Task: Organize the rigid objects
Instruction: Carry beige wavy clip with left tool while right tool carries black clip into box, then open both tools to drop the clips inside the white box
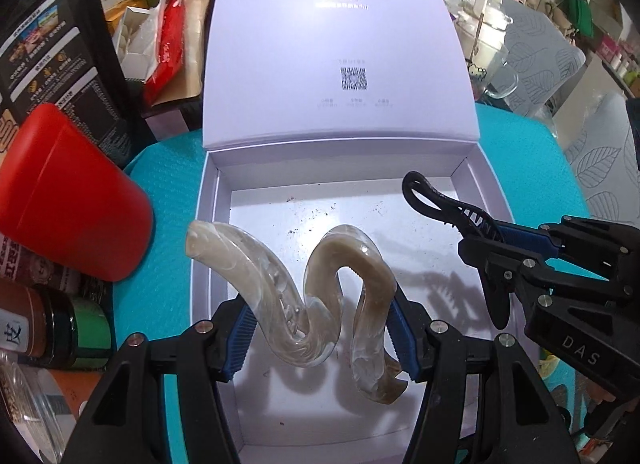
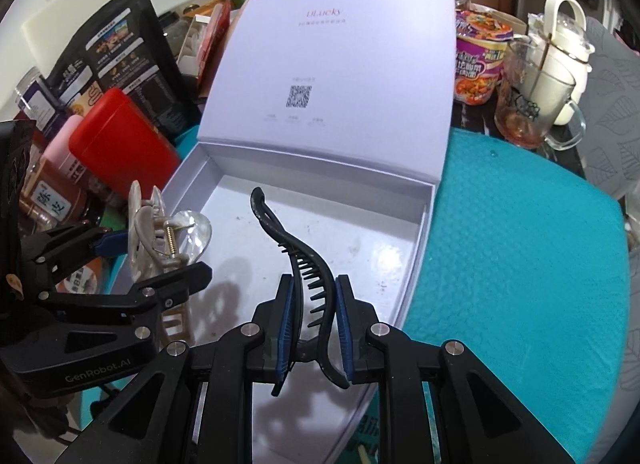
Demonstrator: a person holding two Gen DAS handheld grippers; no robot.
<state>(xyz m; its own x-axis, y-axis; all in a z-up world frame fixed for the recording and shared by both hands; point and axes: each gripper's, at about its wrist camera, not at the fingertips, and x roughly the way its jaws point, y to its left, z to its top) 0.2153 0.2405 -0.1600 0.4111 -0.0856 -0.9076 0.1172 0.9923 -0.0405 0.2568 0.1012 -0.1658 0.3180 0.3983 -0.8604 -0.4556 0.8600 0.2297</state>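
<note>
With the left gripper clamped on the marbled hair claw at lower centre and the right gripper shut on the black hair clip, both above the open box, each should be lowered apart before release.
</note>
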